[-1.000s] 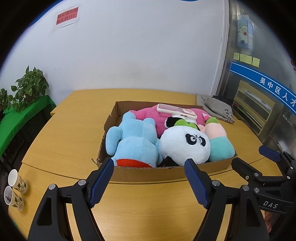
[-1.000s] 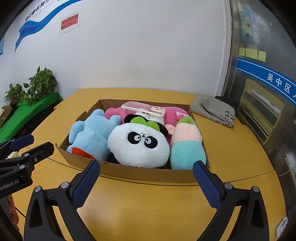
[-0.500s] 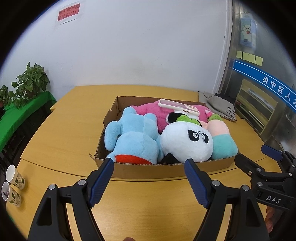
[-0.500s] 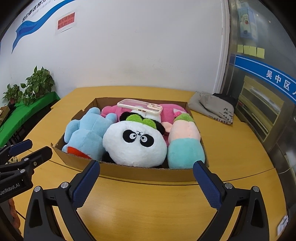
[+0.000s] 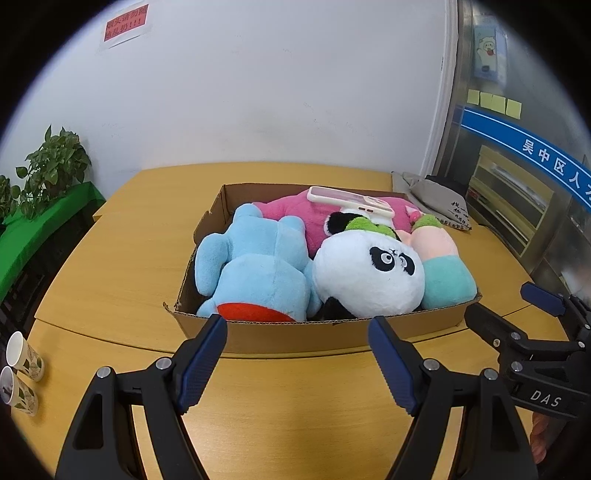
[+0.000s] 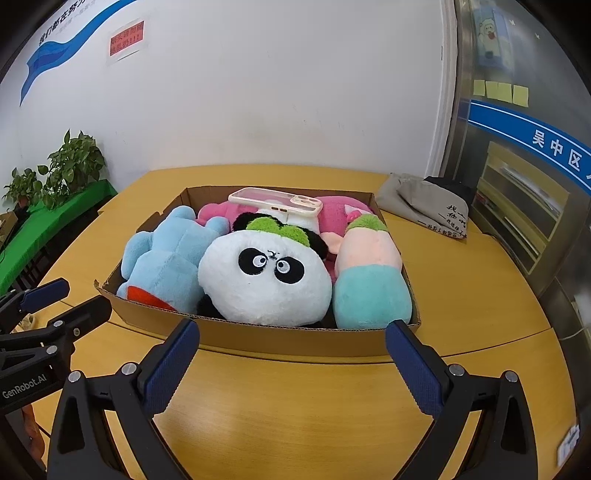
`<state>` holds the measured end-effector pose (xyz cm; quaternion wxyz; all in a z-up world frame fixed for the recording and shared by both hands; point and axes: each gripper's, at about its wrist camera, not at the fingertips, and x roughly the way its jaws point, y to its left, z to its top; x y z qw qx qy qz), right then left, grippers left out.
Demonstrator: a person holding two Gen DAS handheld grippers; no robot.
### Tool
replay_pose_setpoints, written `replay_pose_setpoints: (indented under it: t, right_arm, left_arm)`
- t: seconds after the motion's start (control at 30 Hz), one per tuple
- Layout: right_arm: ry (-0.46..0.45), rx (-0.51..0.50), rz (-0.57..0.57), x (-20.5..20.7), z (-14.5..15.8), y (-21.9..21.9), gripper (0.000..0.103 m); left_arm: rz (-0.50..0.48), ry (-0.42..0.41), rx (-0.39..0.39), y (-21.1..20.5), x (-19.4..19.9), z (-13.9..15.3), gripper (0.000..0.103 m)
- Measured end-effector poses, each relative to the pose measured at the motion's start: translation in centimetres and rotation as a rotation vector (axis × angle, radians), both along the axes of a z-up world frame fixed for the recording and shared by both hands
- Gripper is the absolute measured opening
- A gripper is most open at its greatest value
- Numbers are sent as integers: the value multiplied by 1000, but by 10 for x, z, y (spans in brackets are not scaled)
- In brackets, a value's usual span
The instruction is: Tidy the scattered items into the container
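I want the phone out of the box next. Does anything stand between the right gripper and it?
Yes. The phone lies at the back of the cardboard box atop the pink plush; the panda plush sits between it and the open right gripper.

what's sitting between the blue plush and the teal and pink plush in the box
The panda plush lies between the blue plush and the teal-and-pink plush, clearest in the right wrist view.

Office/public service rm: wall notice (image 5: 125,26), blue signage band (image 6: 532,136), sticky notes (image 6: 500,92), potted plants (image 6: 74,162).
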<state>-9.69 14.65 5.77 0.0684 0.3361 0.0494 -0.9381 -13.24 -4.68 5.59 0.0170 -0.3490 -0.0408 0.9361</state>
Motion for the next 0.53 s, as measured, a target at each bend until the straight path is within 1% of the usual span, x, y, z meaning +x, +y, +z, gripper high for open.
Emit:
replay_pose_setpoints:
  t: [0.17,0.3,0.53]
  right_arm:
    - [-4,2,-5,-1,-3,2,102]
    - [-14,-4,-5,-2,-8,2,102]
    - [-18,-4,-1,-3,-9,1,102]
  left_arm:
    - [-7,-11,5,2,-2,-4,79]
    - [-14,-18,40,1,-1,-5,79]
    - [16,-16,-15,4,0,-6,79]
